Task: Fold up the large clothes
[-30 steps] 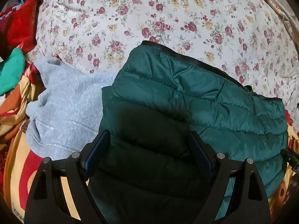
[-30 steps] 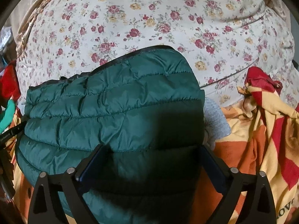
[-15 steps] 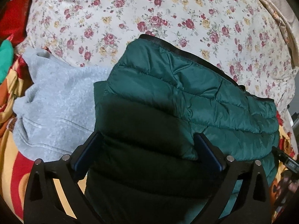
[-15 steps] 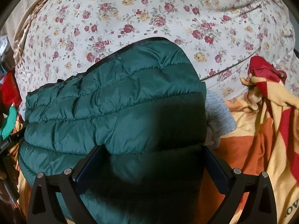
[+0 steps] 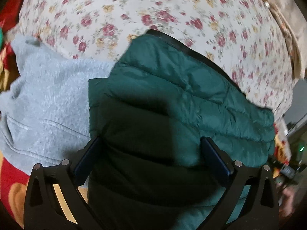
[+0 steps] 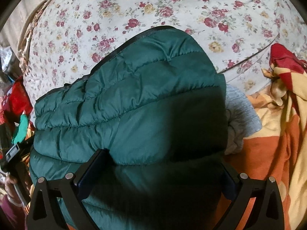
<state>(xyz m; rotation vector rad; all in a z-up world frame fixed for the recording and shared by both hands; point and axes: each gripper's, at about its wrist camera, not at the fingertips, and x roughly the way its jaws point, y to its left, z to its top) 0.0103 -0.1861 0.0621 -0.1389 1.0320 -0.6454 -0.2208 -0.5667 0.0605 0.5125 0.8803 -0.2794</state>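
Both views have crept closer to the green quilted jacket (image 5: pixel 172 99), folded on the floral bedspread (image 5: pixel 134 9). Left gripper (image 5: pixel 151 153) and right gripper (image 6: pixel 163 164) stay spread wide over it, holding nothing. Only the left view shows the grey fleece (image 5: pixel 49 99) fully.

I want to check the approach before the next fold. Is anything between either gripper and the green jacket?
Nothing visible: the left gripper and right gripper are both open directly over the green puffer jacket.

Left view motion-blurred; right sharp; dim, fisheye-warped edges
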